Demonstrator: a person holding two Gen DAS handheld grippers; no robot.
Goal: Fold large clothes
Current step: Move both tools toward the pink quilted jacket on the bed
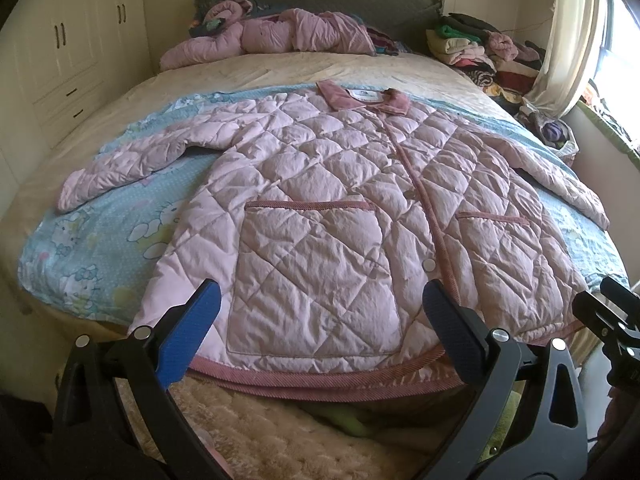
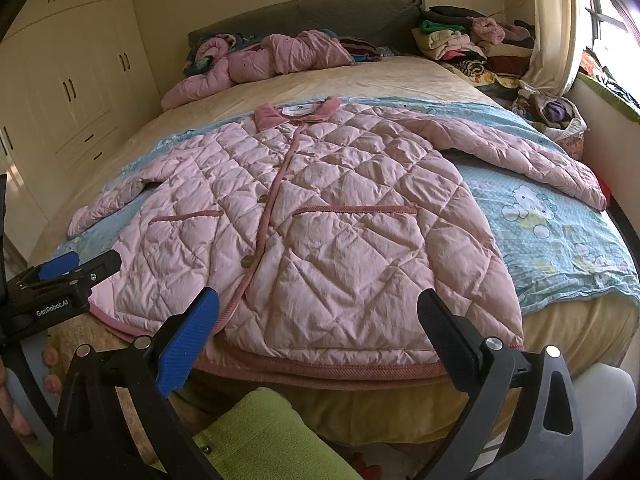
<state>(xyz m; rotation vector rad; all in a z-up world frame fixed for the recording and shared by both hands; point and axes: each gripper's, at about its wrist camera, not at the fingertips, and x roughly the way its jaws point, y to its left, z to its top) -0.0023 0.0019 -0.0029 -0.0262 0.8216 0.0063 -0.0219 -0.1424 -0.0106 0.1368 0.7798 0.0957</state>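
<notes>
The pink quilted button-front jacket (image 1: 320,200) lies flat on the blue cartoon-print sheet (image 1: 104,236), both sleeves spread, nothing folded yet. My left gripper (image 1: 320,320) and right gripper (image 2: 318,320) gape wide, empty, at its hem.

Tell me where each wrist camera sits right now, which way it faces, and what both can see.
Left wrist: behind the open left gripper at the bed's foot, facing the headboard over the pink quilted coat; the right gripper shows at its right edge.
Right wrist: behind the open right gripper, further right, same heading; the left gripper and the person's fingers show at left.
Shared: coat, blue cartoon sheet, headboard, clothes pile.
</notes>
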